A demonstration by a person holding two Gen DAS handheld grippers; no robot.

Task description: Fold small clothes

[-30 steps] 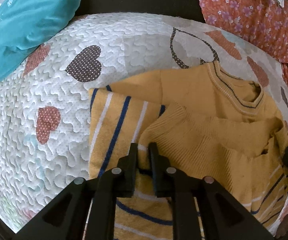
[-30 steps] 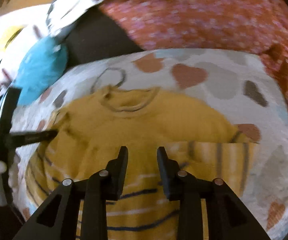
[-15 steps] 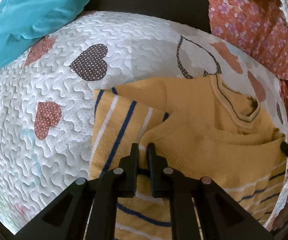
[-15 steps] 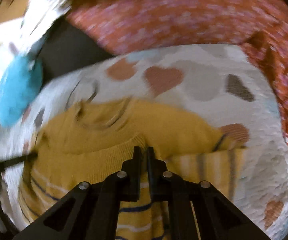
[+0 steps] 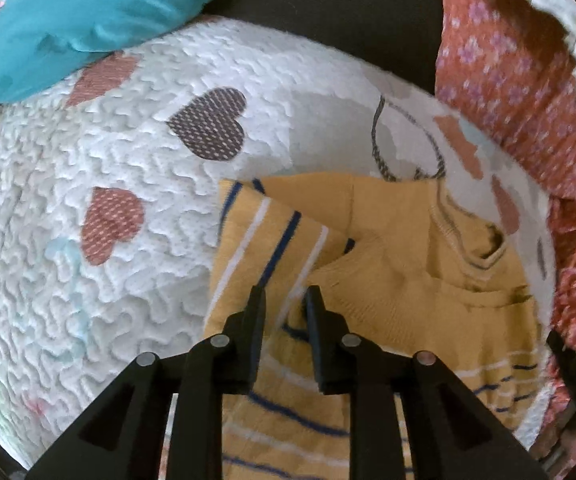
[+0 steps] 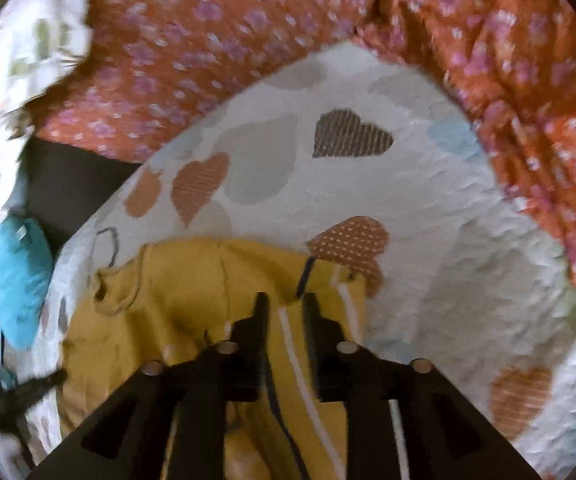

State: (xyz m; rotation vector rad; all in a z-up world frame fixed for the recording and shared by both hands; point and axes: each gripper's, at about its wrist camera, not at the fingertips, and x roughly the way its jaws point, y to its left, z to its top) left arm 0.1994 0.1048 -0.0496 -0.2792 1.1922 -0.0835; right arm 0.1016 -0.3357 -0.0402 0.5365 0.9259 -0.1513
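A small yellow sweater (image 5: 399, 288) with navy and white stripes lies on the heart-print quilt (image 5: 88, 160), its ribbed hem folded up toward the collar. My left gripper (image 5: 284, 296) hovers over the striped sleeve at the sweater's left edge. Its jaws are opening, a narrow gap between them, and the pads press on nothing. In the right wrist view the sweater (image 6: 176, 292) lies lower left. My right gripper (image 6: 286, 304) stands over the other striped sleeve, its jaws opening too, with cloth under them but not pinched. The other gripper's black fingers (image 5: 571, 368) show at the right edge.
A teal pillow (image 5: 88, 20) lies at the quilt's far left corner. An orange floral blanket (image 6: 248, 40) is bunched along the far and right sides of the quilt (image 6: 467, 240). A dark gap (image 5: 327, 8) runs behind the quilt.
Both grippers were shut on the folded hem half a second ago and now stand apart from the cloth. The right gripper has swung right, onto the striped sleeve. The left has shifted slightly.
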